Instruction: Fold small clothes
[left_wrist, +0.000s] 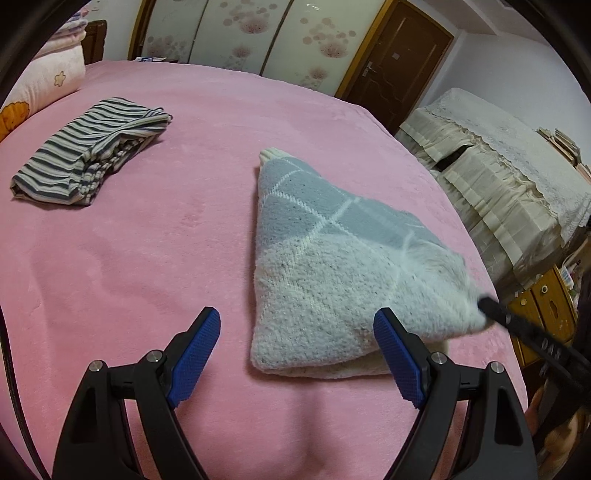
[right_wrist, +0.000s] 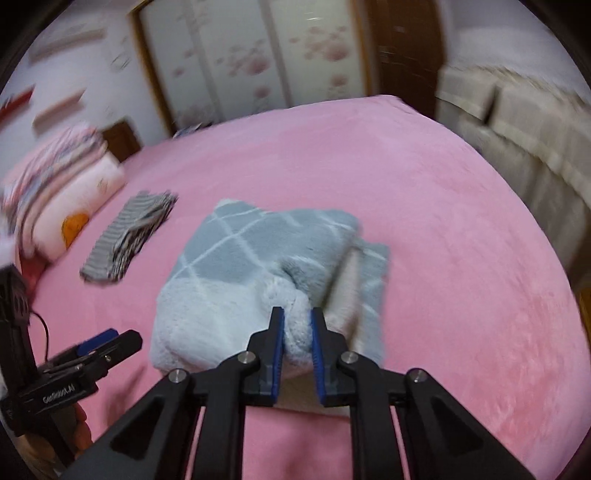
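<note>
Now two garments: right gripper (right_wrist: 297, 321) pinches the grey sweater (right_wrist: 240, 266), left gripper (left_wrist: 297, 328) wide, striped one (left_wrist: 85, 155) apart.

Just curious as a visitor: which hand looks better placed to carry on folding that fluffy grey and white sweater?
Probably the right. The right gripper is already shut on a bunched corner of the sweater, while the left gripper hangs open beside it, holding nothing.

In the right wrist view we find motion blur over the wardrobe doors (right_wrist: 255, 62) and the bedding stack (right_wrist: 55, 177) left of the knit garment (right_wrist: 236, 266). The right gripper (right_wrist: 297, 328) hides the garment corner it pinches. The left gripper's (right_wrist: 99, 341) body is cut off at the left edge.
</note>
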